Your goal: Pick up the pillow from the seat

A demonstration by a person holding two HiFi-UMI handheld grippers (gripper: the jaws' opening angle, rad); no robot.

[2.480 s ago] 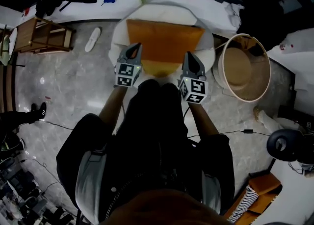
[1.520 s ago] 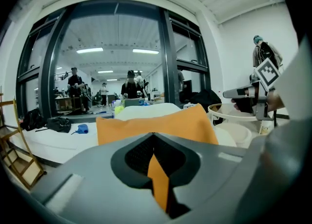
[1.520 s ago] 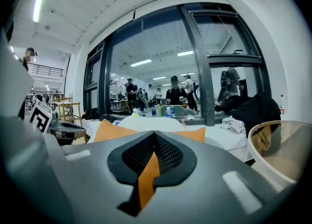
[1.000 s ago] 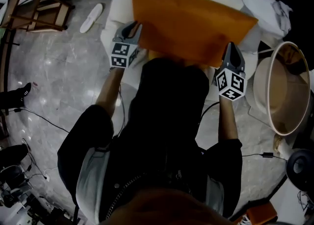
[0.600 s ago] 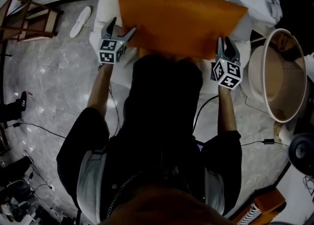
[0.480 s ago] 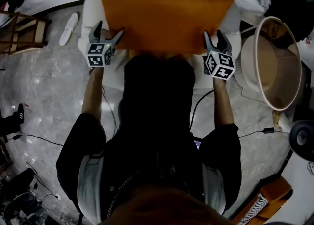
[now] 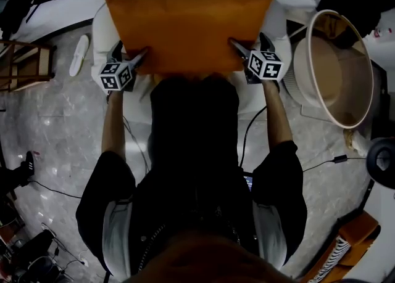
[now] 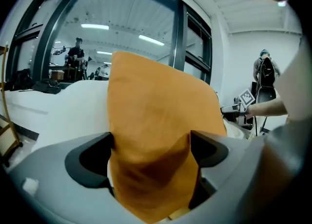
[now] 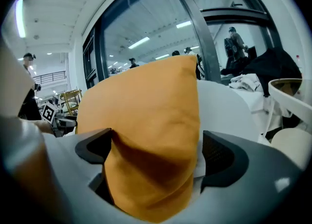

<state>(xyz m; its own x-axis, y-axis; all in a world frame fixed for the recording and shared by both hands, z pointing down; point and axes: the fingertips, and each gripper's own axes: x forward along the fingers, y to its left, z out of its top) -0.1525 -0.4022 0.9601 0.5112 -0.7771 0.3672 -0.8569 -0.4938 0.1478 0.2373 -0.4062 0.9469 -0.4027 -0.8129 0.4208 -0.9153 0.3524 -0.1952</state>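
Overhead, a wooden frame (image 7: 24,66) and a pale slipper (image 7: 78,55) lie on the grey stone floor (image 7: 55,134) at the far left, well apart from the action. You hold the left gripper (image 7: 129,53) at the near left corner of the orange pillow (image 7: 188,26), its jaws opening wide, with that corner bunched between them; in the left gripper view the fabric fills the whole gap and touches both dark pads (image 8: 90,159). The pillow itself lies flat across the round white seat (image 7: 279,35), spanning nearly its full width, with the long near edge facing you and white cushion showing at either side. At the near right corner you hold the right gripper (image 7: 250,44), its jaws likewise opening wide, and the pillow's corner sits between them; in the right gripper view the fabric lies against one pad while a strip of white seat shows beside the other. Your forearms reach out straight from dark sleeves to each marker cube. A large round beige tub (image 7: 327,72) stands on the floor just beside the seat at the right.
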